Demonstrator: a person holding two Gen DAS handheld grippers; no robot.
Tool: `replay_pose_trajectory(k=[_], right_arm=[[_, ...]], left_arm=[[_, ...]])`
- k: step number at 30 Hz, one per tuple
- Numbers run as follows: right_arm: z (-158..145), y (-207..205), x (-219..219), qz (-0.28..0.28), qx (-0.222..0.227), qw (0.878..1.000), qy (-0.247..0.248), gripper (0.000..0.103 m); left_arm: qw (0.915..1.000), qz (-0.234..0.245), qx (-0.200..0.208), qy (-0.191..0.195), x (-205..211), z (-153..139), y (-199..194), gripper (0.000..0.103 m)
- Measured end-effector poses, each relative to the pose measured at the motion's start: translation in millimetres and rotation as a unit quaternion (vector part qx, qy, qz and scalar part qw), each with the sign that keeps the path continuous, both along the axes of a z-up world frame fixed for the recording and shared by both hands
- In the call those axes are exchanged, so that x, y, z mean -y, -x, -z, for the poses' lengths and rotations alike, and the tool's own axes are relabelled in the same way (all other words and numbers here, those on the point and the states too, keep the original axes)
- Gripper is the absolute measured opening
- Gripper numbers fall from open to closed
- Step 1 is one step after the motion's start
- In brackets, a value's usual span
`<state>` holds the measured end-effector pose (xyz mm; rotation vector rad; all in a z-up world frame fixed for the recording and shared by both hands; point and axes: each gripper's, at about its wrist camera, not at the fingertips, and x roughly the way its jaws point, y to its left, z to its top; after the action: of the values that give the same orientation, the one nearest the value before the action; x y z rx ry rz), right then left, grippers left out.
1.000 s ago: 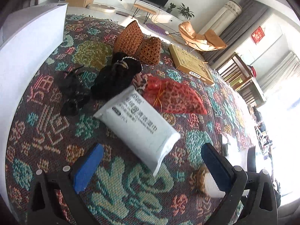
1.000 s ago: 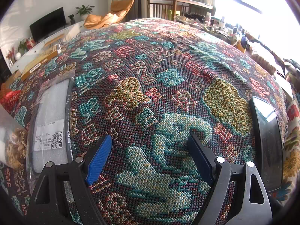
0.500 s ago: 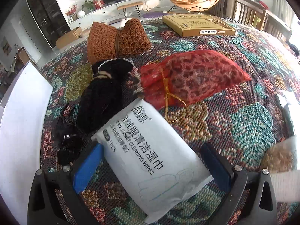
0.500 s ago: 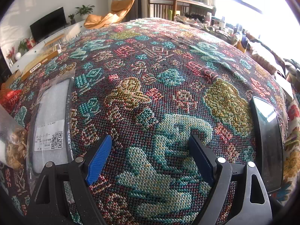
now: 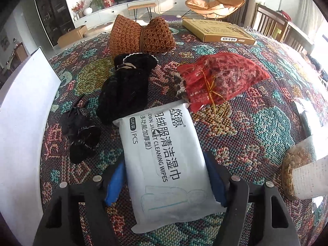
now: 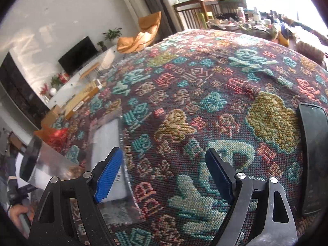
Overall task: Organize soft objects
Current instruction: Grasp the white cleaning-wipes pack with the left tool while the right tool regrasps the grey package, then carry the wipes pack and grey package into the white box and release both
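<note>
Now closing the left gripper (image 5: 165, 181) around the white wipes pack (image 5: 164, 149) lying on the patterned counter (image 5: 256, 127), blue pads touching both edges; holding the right gripper (image 6: 164, 174) spread, empty above the cloth

There was one white wipes pack (image 5: 164, 160), one red bag (image 5: 221, 80), one brown knit bundle (image 5: 141, 34), one flat box (image 5: 217, 30).

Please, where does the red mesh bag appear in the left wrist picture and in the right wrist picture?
Left wrist view: the red mesh bag lies right of centre, behind the white wipes pack.
Right wrist view: it shows small at the left edge.
Shared landmark: the flat yellow box, beyond the bag in both views.
</note>
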<state>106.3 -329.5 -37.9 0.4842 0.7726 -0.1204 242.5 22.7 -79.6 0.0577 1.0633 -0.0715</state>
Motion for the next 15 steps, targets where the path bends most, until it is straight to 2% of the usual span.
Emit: replay_pose_trajectory(k=[3, 5, 6, 8, 11, 13, 15], right_arm=[[0, -52, -31, -0.092, -0.066, 0.994, -0.006, 0.085], [11, -77, -56, -0.126, -0.114, 0.985, 0.022, 0.085], [19, -85, -66, -0.131, -0.136, 0.981, 0.041, 0.085], [35, -96, -77, -0.137, -0.17, 0.975, 0.041, 0.085], [40, -97, -93, -0.158, -0.178, 0.967, 0.09, 0.09], [42, -97, -103, -0.177, -0.2, 0.953, 0.142, 0.084], [39, -94, -94, -0.161, -0.21, 0.955, 0.131, 0.077]], left_arm=[[0.9999, 0.007, 0.011, 0.01, -4, 0, 19, 0.068], [0.9995, 0.009, 0.013, 0.027, -7, -1, 36, 0.068], [0.9993, 0.012, 0.015, 0.032, -10, -2, 45, 0.068], [0.999, 0.016, 0.023, 0.034, -12, -3, 63, 0.067], [0.9985, 0.017, 0.029, 0.044, -13, -5, 83, 0.067], [0.9977, 0.018, 0.03, 0.057, -14, -7, 92, 0.067], [0.996, 0.02, 0.03, 0.081, -17, -14, 102, 0.067]])
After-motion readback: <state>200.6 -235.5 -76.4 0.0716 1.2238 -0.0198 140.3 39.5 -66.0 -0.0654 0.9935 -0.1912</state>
